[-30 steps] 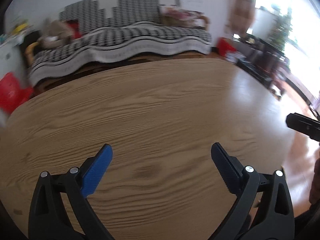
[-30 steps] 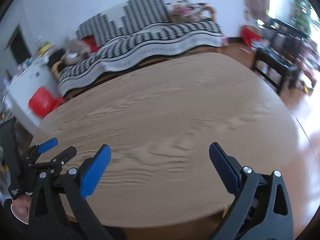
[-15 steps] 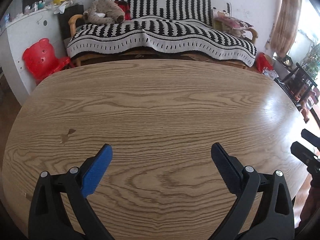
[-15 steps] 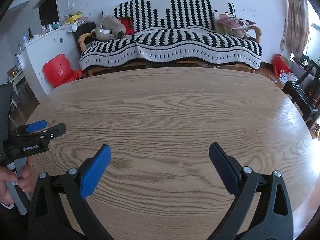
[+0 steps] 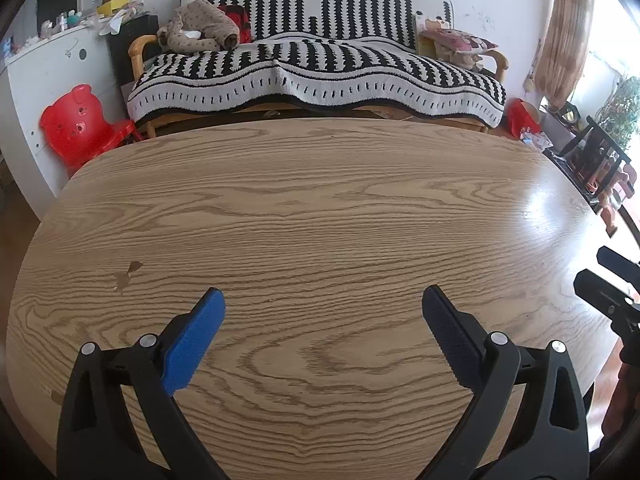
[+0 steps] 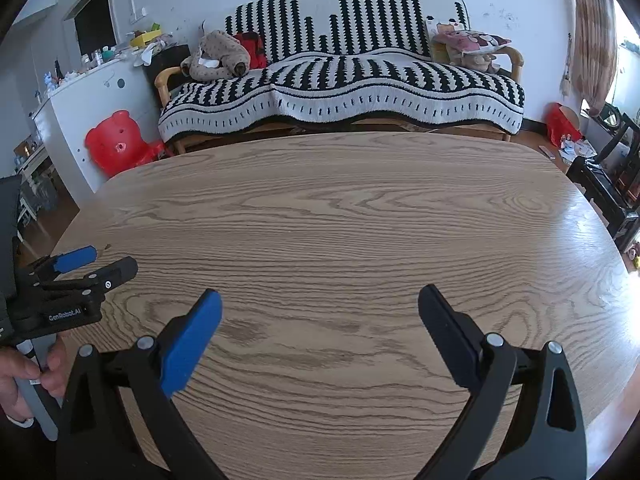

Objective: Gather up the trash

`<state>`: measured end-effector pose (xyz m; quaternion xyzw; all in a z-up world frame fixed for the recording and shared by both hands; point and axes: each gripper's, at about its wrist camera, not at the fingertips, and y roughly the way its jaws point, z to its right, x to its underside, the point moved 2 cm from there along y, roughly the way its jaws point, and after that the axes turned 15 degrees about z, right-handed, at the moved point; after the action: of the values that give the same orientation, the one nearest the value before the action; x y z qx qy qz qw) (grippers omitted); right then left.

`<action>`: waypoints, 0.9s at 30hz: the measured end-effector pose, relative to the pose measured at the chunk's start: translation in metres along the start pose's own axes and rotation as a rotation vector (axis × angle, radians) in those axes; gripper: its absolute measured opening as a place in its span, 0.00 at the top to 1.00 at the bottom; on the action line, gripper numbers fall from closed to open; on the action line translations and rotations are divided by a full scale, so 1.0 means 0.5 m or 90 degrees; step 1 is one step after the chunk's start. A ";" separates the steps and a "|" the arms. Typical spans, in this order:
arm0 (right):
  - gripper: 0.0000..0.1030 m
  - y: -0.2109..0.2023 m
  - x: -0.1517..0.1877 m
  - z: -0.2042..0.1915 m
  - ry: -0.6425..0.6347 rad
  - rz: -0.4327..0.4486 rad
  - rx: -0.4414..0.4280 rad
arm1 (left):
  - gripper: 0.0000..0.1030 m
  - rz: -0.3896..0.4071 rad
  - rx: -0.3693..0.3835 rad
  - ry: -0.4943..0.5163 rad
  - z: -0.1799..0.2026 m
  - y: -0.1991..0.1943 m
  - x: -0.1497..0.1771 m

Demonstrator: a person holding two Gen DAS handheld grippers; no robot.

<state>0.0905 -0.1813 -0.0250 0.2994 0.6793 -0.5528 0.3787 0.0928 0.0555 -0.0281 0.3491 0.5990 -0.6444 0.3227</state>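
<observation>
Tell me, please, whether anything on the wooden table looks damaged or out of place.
A small chipped or stained patch mars the wooden table near its left side, ahead of the open left claw. Nothing else stands out.

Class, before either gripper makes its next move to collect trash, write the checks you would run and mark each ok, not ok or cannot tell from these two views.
1. Left gripper open, nothing between its fingers: ok.
2. Right gripper open, nothing held: ok.
3. Trash in sight on the table: not ok; only a small brown mark shows.
4. Bin or bag to drop trash into: cannot tell, none in view.
5. Grippers apart from each other: ok, each shows at the other view's edge.
6. Sofa and red chair beyond the table's far edge: ok.
</observation>
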 end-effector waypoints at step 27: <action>0.08 -0.012 0.006 0.006 0.004 -0.004 0.000 | 0.07 -0.006 0.001 0.007 0.016 0.006 0.008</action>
<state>0.0845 -0.1855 -0.0245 0.2987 0.6814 -0.5529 0.3752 0.0924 0.0472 -0.0327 0.3502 0.6019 -0.6444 0.3159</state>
